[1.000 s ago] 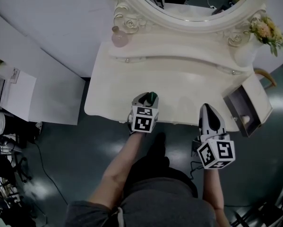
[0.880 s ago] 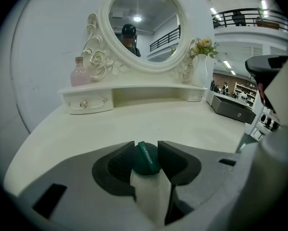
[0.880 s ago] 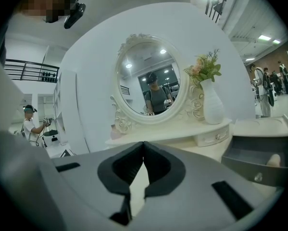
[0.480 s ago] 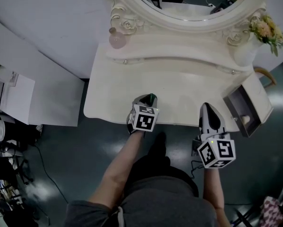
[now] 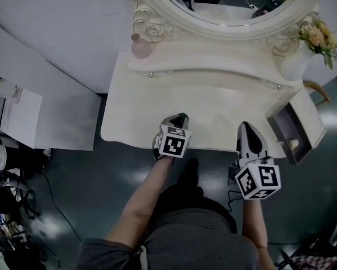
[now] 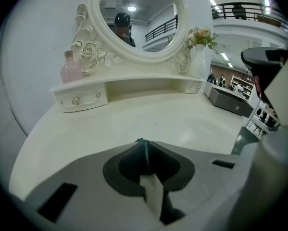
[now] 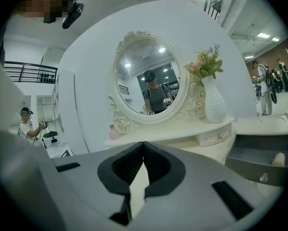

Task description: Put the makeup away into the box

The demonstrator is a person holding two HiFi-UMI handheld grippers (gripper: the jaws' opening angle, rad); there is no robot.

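both tongs empty at the counter's near edge
we see the cream counter [image 5: 213,103] under an oval mirror [image 5: 236,7]; the dark box [image 5: 279,121] lies open at its right end, a pale item [image 5: 293,143] inside. our left tongs [image 5: 182,117] have just been closing, tips together on nothing; right tongs [image 5: 247,126] pinched empty. pink bottle [image 5: 141,45] far left.

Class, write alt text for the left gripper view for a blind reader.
The left tongs, whose jaws have just been closing on nothing, meet at the tips over a cream dressing table. Behind stand an oval mirror, pink bottle, vase of flowers and, right, a grey box.
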